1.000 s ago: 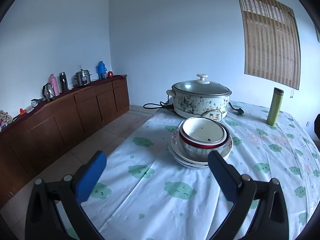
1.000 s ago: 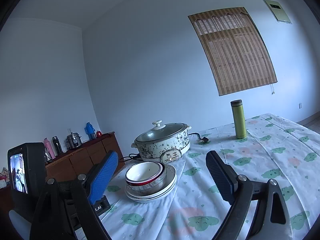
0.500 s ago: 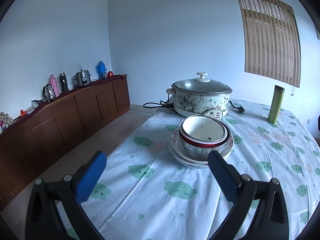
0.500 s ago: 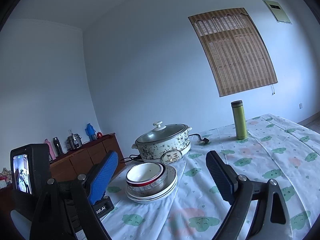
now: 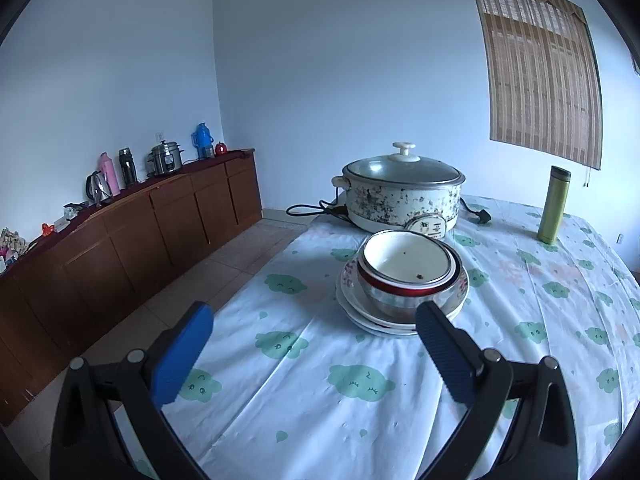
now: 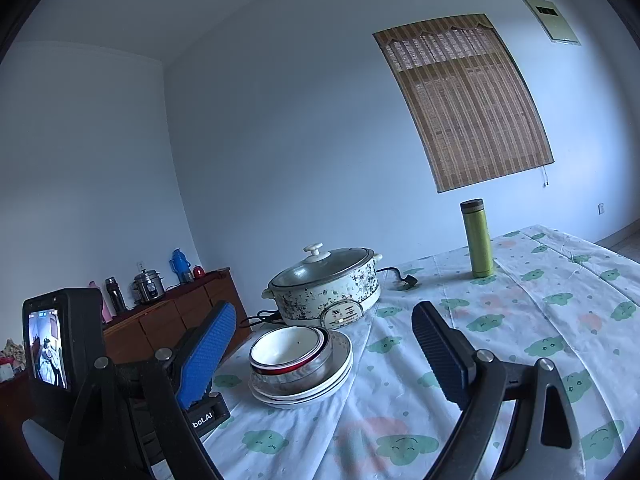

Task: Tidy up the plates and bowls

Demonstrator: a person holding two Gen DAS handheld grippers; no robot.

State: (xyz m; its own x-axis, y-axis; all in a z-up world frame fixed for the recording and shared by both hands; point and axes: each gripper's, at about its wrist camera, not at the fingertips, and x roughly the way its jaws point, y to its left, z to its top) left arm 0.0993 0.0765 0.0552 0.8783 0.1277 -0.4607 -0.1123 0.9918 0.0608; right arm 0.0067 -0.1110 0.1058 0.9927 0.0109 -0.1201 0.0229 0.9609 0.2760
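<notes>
Sideboard [image 5: 132,232]: stands along the left wall, off the counter; flasks and a small cooker on top, no part in the task.
Left gripper [image 5: 314,342]: jaws wide, holding nothing, above the near left edge of the counter [image 5: 304,396], short of the stack.
Stack [image 5: 402,284]: nested bowls on plates, toward the counter's left edge, just in front of the pot and apart from both grippers.
Bowls [image 5: 406,266]: white inside, a red band on the top one, a steel-looking one beneath; a few dark specks inside.
Plates [image 6: 308,386]: several, flat, one on another under the bowls.
Handling: likely ceramic, so stiff, glazed and slippery, apt to chip; the whole stack is probably heavy for one gripper.
Hold: the top bowl's rim, one finger inside and one outside, looks the surest place; a plate would need its edge pinched.
Pot [image 5: 402,192]: lidded, at the far edge, cord trailing left.
Right gripper [image 6: 322,338]: jaws wide, holding nothing, the stack seen between its fingers but not touched.
Flask [image 6: 476,238]: green, upright, near the far right edge, well apart from the stack.
</notes>
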